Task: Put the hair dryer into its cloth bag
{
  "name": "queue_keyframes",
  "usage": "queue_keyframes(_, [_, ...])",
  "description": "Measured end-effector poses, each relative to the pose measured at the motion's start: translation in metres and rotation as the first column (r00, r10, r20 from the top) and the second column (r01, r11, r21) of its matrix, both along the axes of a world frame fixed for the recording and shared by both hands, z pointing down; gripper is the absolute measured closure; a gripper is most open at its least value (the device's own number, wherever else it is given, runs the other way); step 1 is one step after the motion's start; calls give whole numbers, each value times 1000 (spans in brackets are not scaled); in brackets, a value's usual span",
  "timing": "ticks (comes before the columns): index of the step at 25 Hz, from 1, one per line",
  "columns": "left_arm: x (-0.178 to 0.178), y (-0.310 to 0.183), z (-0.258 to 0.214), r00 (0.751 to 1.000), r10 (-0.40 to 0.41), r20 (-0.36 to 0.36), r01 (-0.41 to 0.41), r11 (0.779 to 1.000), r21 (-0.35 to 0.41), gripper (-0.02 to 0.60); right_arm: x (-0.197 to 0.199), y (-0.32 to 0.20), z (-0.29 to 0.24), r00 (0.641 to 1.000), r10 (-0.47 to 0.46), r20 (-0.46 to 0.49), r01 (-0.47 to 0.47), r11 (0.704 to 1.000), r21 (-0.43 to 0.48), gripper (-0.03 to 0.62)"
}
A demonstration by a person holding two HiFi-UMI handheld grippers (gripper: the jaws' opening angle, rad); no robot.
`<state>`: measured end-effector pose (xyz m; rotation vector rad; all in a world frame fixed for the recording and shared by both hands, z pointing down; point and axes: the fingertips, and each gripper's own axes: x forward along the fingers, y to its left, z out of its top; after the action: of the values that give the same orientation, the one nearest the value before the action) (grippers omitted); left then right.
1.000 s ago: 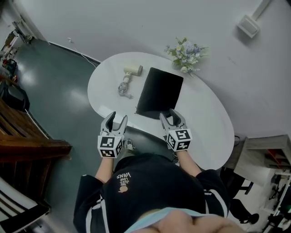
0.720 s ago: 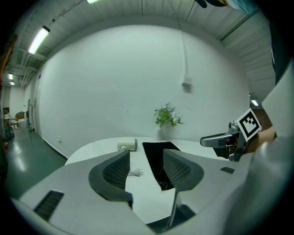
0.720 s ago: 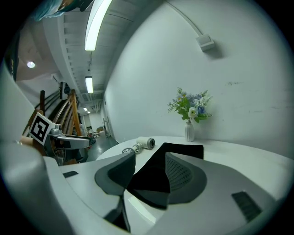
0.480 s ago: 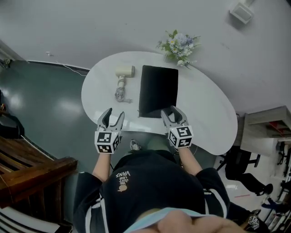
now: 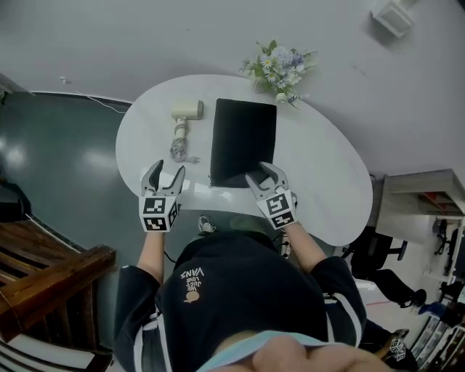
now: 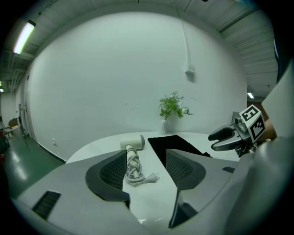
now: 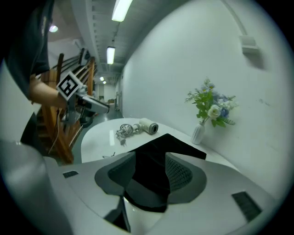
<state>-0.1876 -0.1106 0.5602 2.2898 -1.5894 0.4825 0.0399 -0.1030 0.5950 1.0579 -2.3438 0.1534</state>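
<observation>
table (image 5: 320,167): one, white and rounded
dryer (image 5: 187,110): one, lying on the table
cord (image 5: 179,145): one coiled bundle, ending in a single plug (image 6: 154,176)
bag (image 5: 243,142): one, black, flat on the table
vase (image 7: 198,133): one, white, at the far edge
flowers (image 5: 280,62): one bunch; single blooms too small to count
grippers: two, the left gripper (image 5: 166,173), its jaws opening with nothing between them, and the right gripper (image 5: 263,176)
jaws: two on each gripper, four in all
marker cubes: two, one on the left (image 5: 158,214), one on the right (image 5: 280,209)
person (image 5: 240,305): one
wall box (image 5: 392,18): one
strip lights: two in the right gripper view, near (image 7: 120,9) and far (image 7: 110,54)
</observation>
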Motion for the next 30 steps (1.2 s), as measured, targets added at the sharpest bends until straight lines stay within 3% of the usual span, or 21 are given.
queue_keyframes(3, [5,-10,9,1000,-6,18,6,1000,-24,311,4,-6,17,970,-149,-194,158,987,31,408])
queue_keyframes(8, [17,-23,23,999,7,54,-4,999,-51,302,17,-13,53,850,-316,-422,357,934,18,408])
queue_keyframes(16, [26,-43,47,989,67,132,-52,992,-112,276,21,-15,94,644,-495,-583,565,822,-74,408])
queue_keyframes(19, [26,-52,54,984,79,158,-58,989,-134,268,23,-19,101,591,-530,-608,605,790,-102,411])
queue_keyframes(22, [27,-61,60,980,91,177,-63,985,-159,261,23,-21,105,548,-551,-630,637,762,-113,453])
queue_keyframes(26, [28,-72,69,972,115,205,-75,978,-193,252,21,-24,103,543,-558,-628,652,751,-103,531])
queue_keyframes(28, [30,-78,74,967,129,219,-83,975,-204,249,20,-25,100,589,-557,-585,624,774,-109,539])
queue_keyframes(30, [30,-85,79,963,140,231,-89,972,-216,242,19,-28,95,674,-545,-498,562,816,-133,543])
